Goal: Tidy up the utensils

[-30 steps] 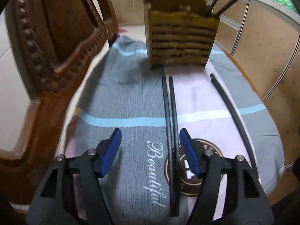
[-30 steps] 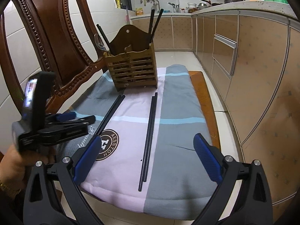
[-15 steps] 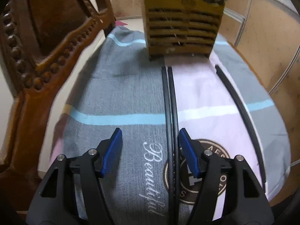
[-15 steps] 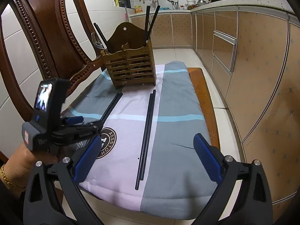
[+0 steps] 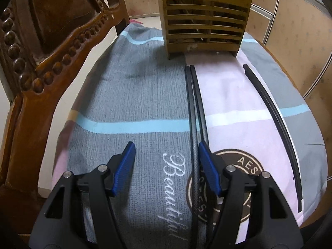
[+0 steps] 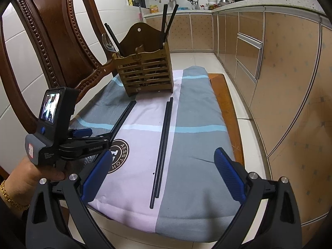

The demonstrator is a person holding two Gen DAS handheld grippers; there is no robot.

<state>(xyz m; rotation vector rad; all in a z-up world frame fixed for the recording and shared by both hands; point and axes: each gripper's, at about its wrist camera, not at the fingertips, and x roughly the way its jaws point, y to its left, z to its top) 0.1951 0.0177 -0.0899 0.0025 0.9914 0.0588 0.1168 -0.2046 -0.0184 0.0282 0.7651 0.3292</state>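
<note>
A wooden slatted utensil holder stands at the far end of a striped cloth; in the right wrist view it holds black chopsticks and a spoon. One pair of black chopsticks lies along the cloth, its near end between my left gripper's jaws, close to the right finger. My left gripper is open, low over the cloth. A second pair lies to the right, seen also in the left wrist view. My right gripper is open and empty, held above the near cloth edge.
A carved wooden chair back rises at the left of the cloth. Kitchen cabinets run along the right. The wooden seat edge shows right of the cloth. A hand holds the left gripper.
My left gripper has moved forward and down along the first chopstick pair, towards the holder. My right gripper has stayed nearly still and open.
</note>
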